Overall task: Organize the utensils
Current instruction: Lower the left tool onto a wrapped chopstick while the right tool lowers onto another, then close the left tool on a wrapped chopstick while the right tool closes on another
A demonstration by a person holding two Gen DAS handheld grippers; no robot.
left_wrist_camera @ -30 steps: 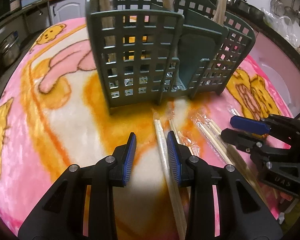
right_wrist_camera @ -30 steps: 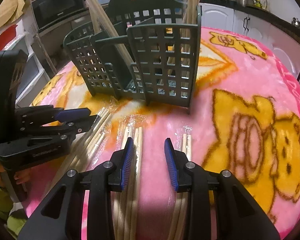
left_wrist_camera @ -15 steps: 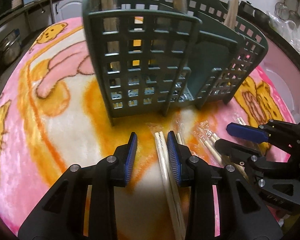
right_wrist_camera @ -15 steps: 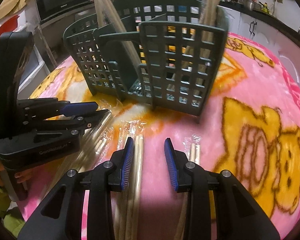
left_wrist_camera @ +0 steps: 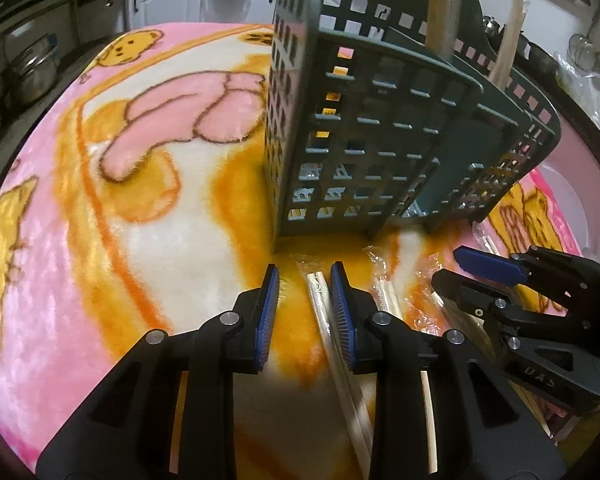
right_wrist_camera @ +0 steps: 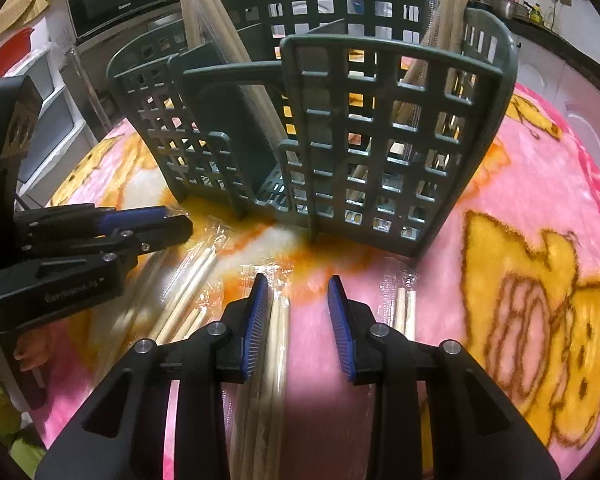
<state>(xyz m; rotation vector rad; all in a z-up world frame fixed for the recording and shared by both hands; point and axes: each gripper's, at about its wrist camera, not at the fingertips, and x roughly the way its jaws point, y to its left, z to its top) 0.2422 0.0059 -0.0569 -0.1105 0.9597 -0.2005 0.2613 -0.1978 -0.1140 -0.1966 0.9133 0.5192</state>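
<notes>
Hand-held gripper (left_wrist_camera: pixel 304 300), caddy (left_wrist_camera: pixel 380 140) (chopsticks (left_wrist_camera: pixel 442 8) upright, seemingly wrapped)

**Two wrist views, one shared rack**

Your left wrist camera looks steeply down along its fingers, close to the blanket (left_wrist_camera: pixel 100 208), facing the rack (left_wrist_camera: pixel 380 140) from its left corner. Your right wrist camera sits equally near, facing the rack (right_wrist_camera: pixel 380 140) from its right. Both share the rack, the chopsticks (left_wrist_camera: pixel 320 292) (right_wrist_camera: pixel 278 320) before it, and each shows the other gripper at its edge.
</notes>
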